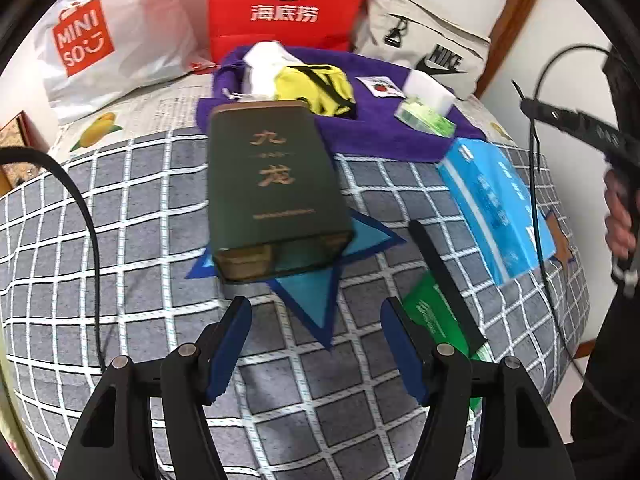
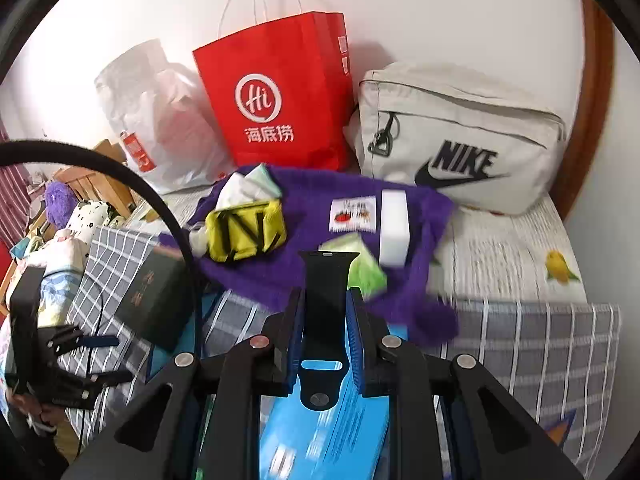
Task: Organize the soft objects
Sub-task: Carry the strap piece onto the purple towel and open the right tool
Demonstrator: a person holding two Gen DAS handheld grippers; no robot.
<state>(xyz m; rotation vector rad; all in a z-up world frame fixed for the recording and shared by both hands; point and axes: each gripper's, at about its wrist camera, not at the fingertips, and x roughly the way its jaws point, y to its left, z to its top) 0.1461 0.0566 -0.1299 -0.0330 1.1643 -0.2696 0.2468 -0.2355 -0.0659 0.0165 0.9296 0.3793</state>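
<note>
Between the blue pads of the right gripper (image 2: 323,316) a black rubber watch strap (image 2: 323,292) is clamped, its slotted end pointing up and away, its pin end hanging below the jaws. Beneath it lies a light-blue printed tissue pack (image 2: 344,420) on the grey-and-white checked bedspread (image 2: 540,344). Just beyond the strap tip sits a rumpled purple towel (image 2: 404,292). On the towel: a small pale-green tissue packet (image 2: 366,270), a white rectangular sponge block (image 2: 394,228), a small white sachet with a red fruit print (image 2: 352,216), and a yellow fabric pouch with black straps (image 2: 246,234) with white tissue (image 2: 236,192) just behind it. Against the wall stand a red paper carrier bag with white handles (image 2: 280,100), a white plastic shopping bag (image 2: 160,120) to its left and a cream zipped fabric bag with a black logo (image 2: 460,136) to its right; contents of all three are hidden.

Left gripper (image 1: 316,344): jaws apart, nothing between them, hanging over the bedspread. Just ahead lies a dark-green rectangular box with gold characters (image 1: 276,188), closed, resting partly on a blue star-shaped felt piece (image 1: 312,292). To the right, a second black strap (image 1: 444,280) lies across a green packet (image 1: 424,312). At the right edge of this view a hand (image 1: 620,216) grips the other tool's handle.
</note>
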